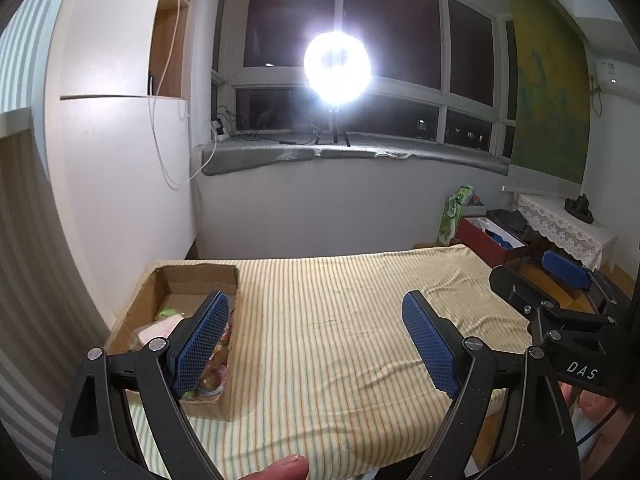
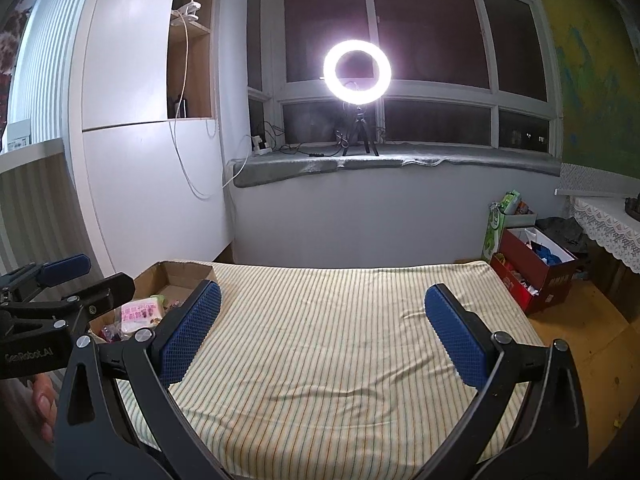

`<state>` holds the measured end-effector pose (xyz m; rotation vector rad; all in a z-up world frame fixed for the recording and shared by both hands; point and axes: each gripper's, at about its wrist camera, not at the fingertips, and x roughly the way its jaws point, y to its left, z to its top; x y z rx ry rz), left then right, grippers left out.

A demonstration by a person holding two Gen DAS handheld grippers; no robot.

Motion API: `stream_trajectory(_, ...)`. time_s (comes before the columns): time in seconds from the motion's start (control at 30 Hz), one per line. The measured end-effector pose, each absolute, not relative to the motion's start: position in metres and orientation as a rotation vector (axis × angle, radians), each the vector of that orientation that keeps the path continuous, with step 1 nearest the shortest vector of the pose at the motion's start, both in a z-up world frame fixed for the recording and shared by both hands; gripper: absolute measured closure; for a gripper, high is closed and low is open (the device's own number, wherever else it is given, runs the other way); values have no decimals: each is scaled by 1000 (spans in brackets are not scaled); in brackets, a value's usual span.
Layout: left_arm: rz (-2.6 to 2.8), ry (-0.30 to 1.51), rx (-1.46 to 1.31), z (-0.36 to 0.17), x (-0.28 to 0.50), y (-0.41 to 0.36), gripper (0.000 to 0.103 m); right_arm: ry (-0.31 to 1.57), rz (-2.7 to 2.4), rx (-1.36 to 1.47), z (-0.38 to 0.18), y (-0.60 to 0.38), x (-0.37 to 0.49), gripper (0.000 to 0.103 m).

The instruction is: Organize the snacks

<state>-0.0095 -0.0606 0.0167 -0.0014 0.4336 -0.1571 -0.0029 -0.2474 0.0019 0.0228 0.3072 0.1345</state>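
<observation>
We see a table under a striped cloth [image 2: 320, 360] filling the lower half of both views, its top bare across the middle and right. Behind it runs a wide dark window [image 2: 400, 40] with a padded sill, and on that sill a ring light [image 2: 357, 70] glows on a small tripod. A tall white cupboard [image 2: 132, 120] stands at the left wall, with a white cable hanging down its side.

At the left edge of the table we find a cardboard box [image 1: 200, 276], open at the top, and the snacks [image 2: 142, 314] lie inside it: a pink and white packet on top, with other bright wrappers packed below it near the front wall of the box. On the floor to the right of the table sits a red box [image 2: 536, 280] full of odds and ends, with a green bag just behind it.

Our left gripper [image 1: 316, 344] hovers over the table with its blue pads spread wide apart and nothing between them; its left pad stands in front of the box. Our right gripper [image 2: 320, 332] is likewise spread wide over the bare cloth, empty. A fingertip [image 1: 284, 468] shows at the bottom edge of the left view.
</observation>
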Motion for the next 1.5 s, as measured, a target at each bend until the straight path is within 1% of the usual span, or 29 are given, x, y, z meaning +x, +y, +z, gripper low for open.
stream_trajectory(1.5, -140, 427, 17, 19, -15, -60, 15, 321, 135, 23, -5, -249, -6, 0)
